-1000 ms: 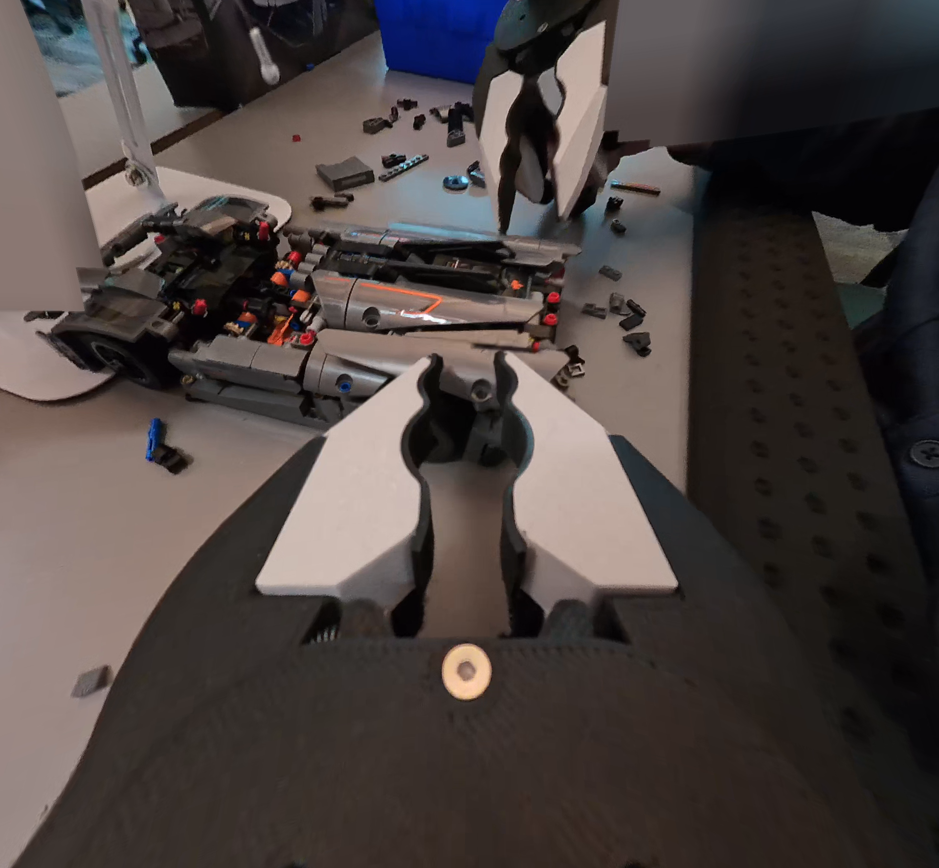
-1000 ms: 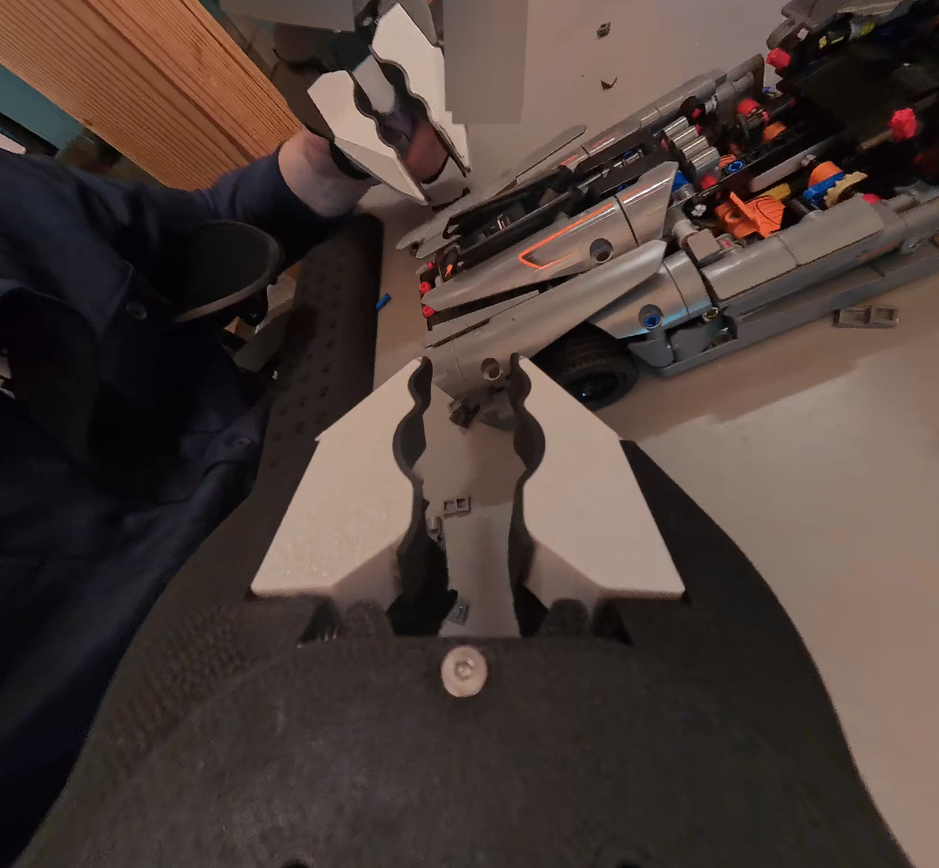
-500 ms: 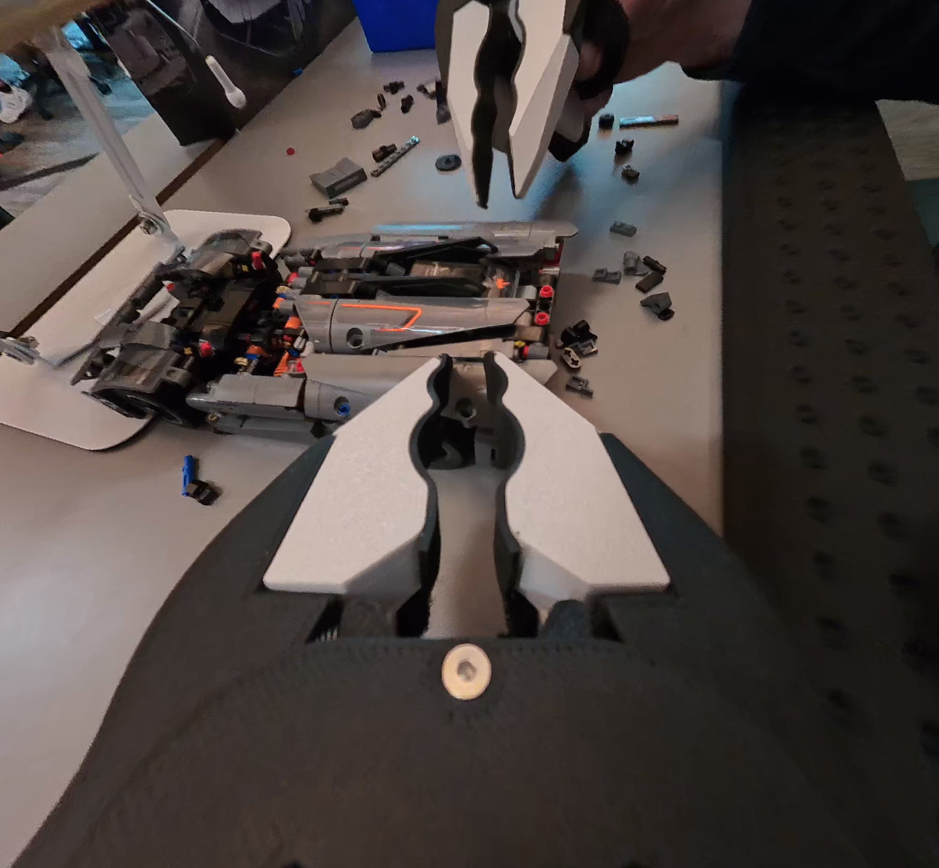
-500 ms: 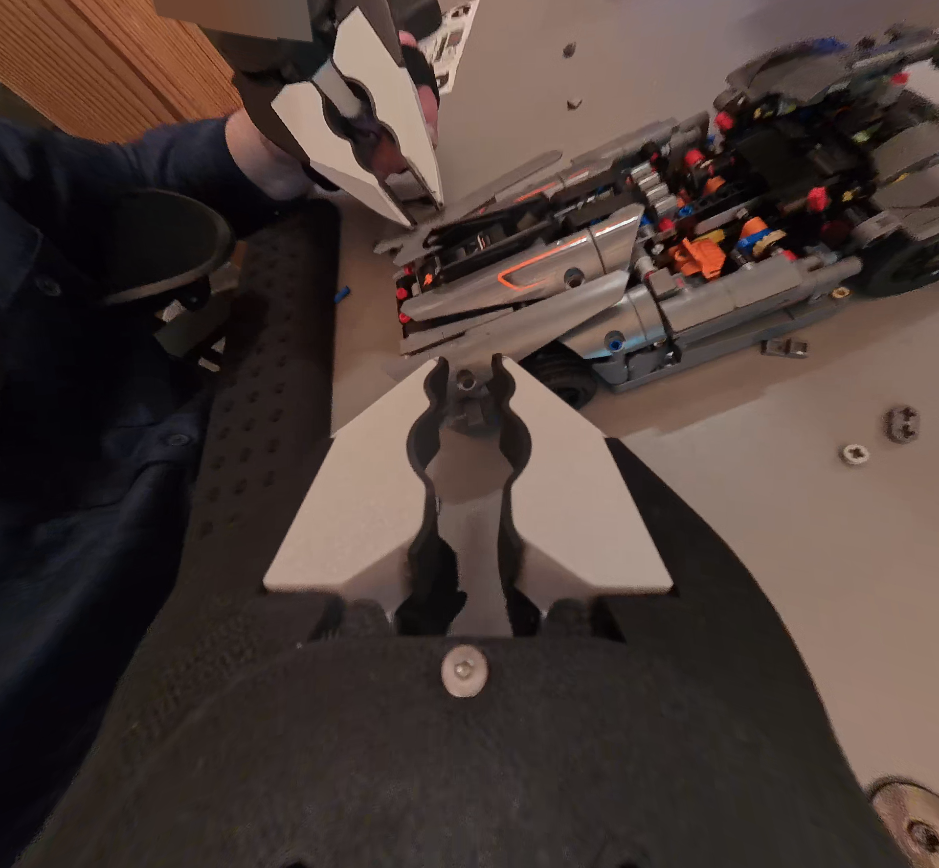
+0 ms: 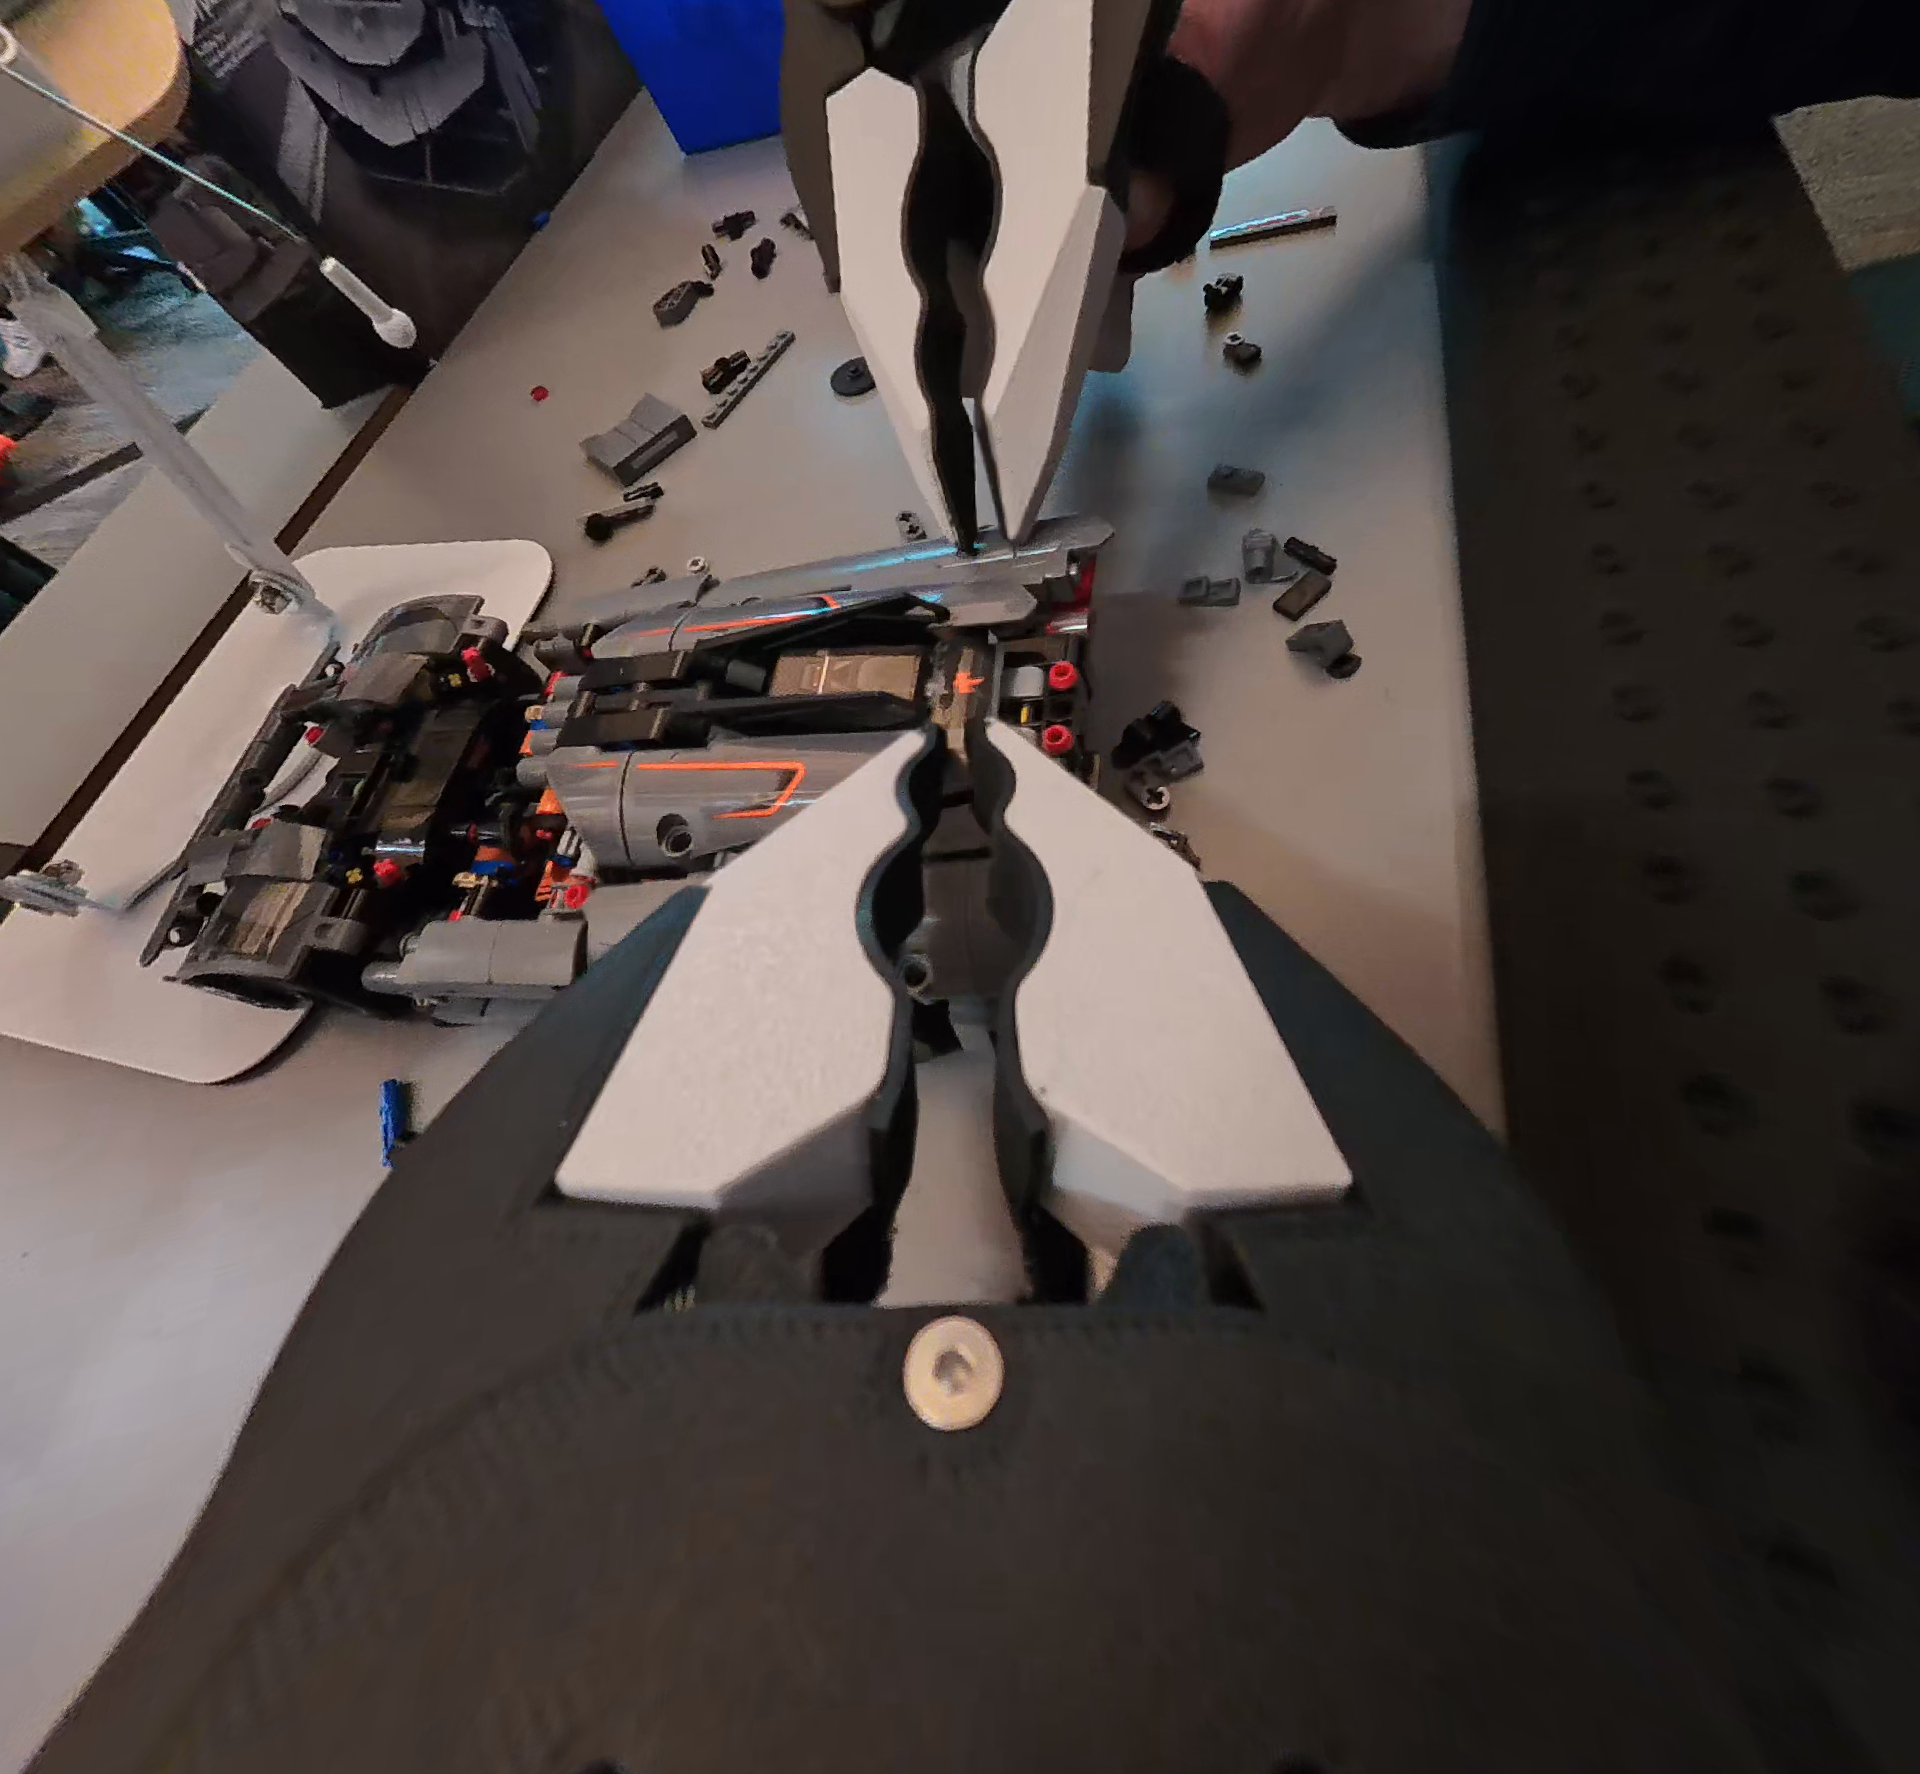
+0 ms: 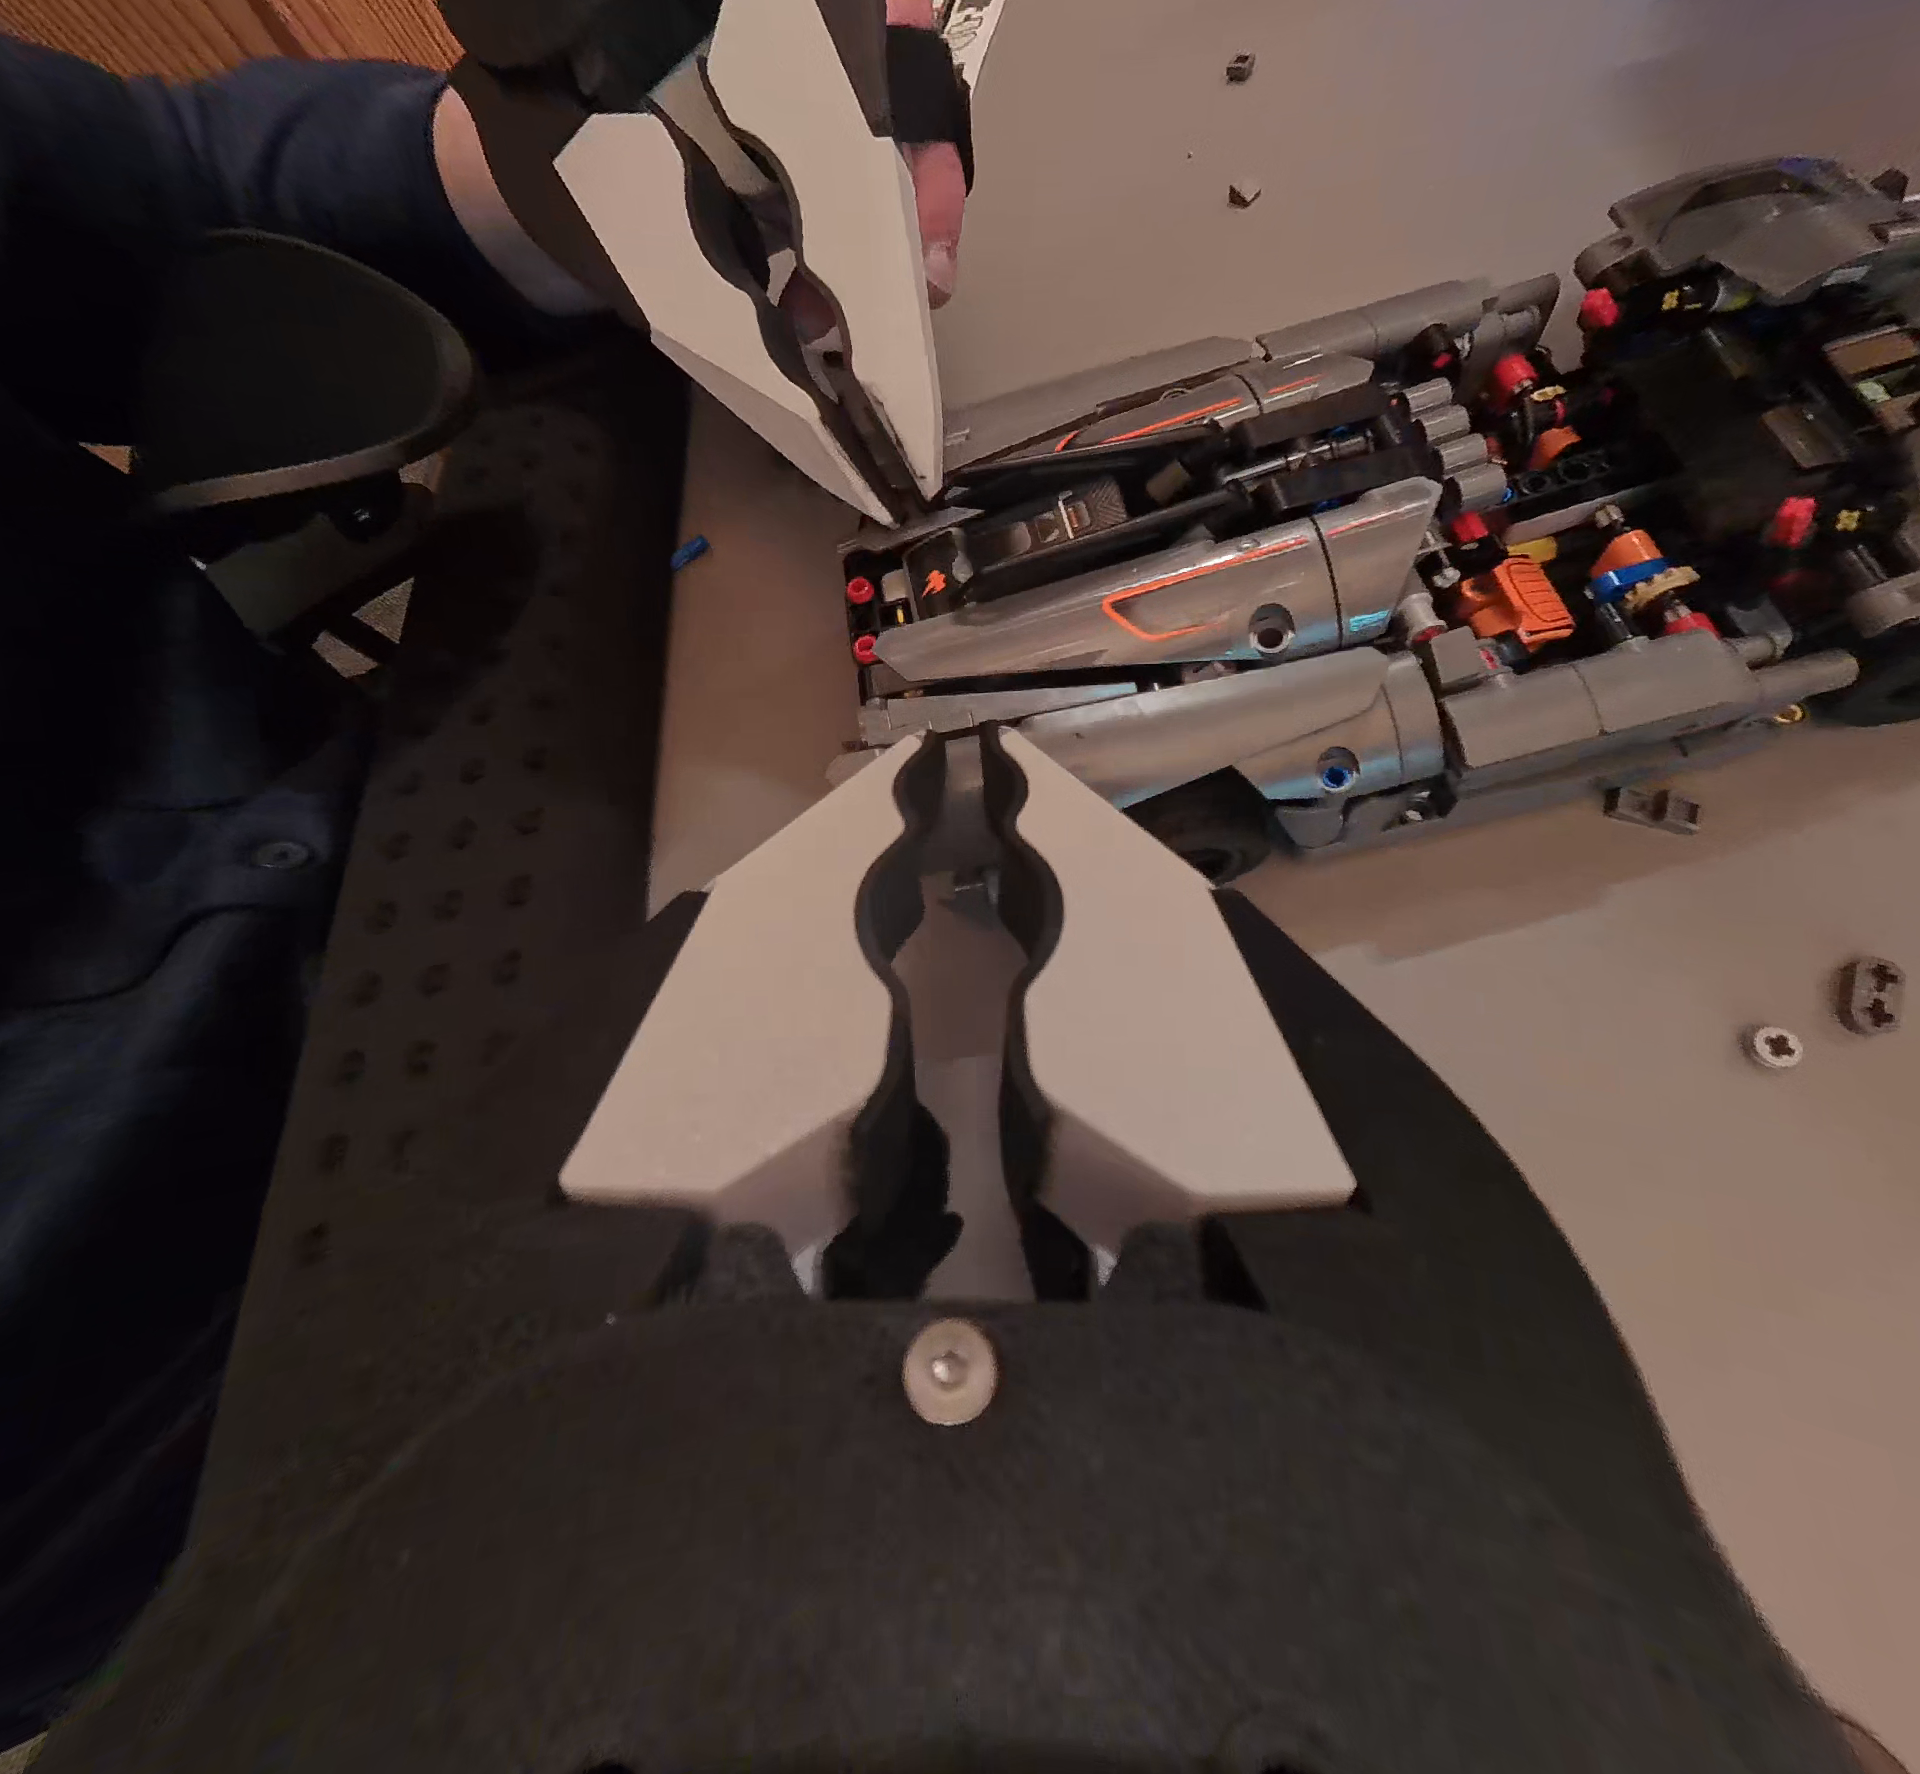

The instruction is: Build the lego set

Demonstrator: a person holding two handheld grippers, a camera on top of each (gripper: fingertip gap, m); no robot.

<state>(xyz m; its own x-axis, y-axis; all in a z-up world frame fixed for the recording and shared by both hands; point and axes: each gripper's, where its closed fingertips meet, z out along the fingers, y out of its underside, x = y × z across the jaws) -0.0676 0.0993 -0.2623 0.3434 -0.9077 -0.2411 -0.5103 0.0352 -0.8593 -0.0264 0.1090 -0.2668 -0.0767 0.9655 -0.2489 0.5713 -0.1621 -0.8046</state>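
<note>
A grey and black lego car with orange stripes lies on the grey table, its tail end toward the black mat. It also shows in the right wrist view. My left gripper is nearly closed, its tips pinching the edge of one grey side panel at the tail. It appears in the right wrist view coming down from the upper left. My right gripper is pinched on the thin edge of the opposite side panel. It appears in the left wrist view coming down from above.
Several small loose pieces lie around the car's tail and farther back. A blue bin and a dark box stand behind. A white stand base lies under the car's front. A black perforated mat runs alongside. Two round pieces lie apart. The gap from one gripper's tips to the other's is roughly 5 centimeters.
Both grippers have come down to the car's tail end and their jaws have narrowed onto the two side panels. The right gripper came in from over the loose pieces.
</note>
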